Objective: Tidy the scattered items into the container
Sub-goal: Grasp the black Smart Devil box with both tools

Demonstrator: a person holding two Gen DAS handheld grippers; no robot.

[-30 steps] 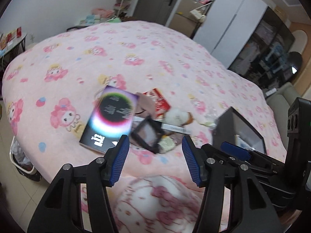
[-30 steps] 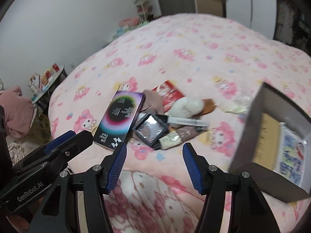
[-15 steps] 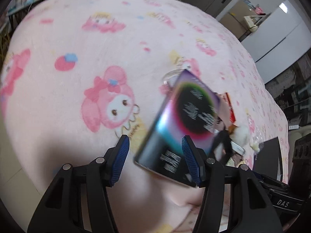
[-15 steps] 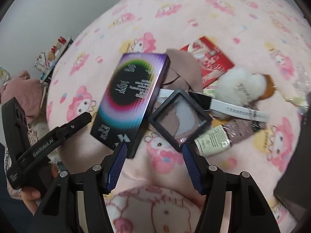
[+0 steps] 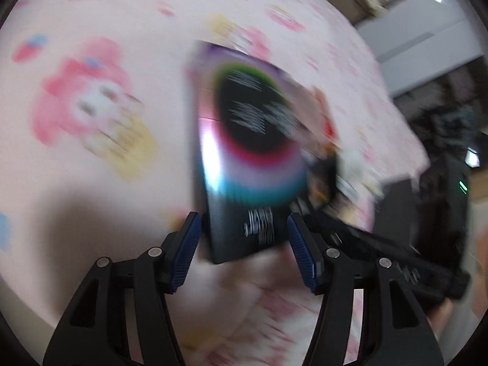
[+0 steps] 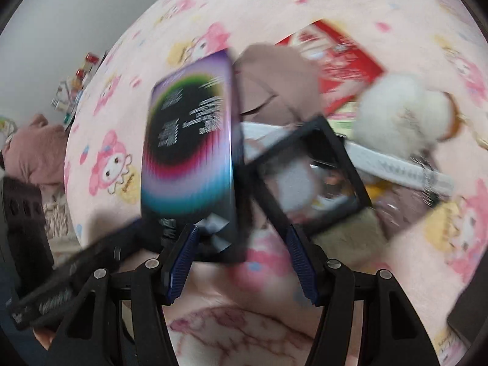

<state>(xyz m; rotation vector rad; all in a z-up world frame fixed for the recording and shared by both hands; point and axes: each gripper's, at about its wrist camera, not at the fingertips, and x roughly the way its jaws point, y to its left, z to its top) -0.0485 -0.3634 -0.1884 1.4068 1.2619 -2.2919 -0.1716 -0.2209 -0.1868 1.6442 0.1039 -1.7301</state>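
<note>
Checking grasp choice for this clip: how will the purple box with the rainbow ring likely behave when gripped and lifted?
The purple box has flat faces and straight edges, so it probably stays stiff. Its glossy sheen suggests it could slip. Lying flat on the soft blanket, it shouldn't roll.

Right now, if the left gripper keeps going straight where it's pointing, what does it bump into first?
Most likely the colourful box. Its near end already sits between the open left gripper fingers, apparently untouched. The picture is blurred, so depth is uncertain.

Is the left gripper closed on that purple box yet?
Not yet: left gripper stands open, blue pads either side of the purple box with gaps showing.
</note>
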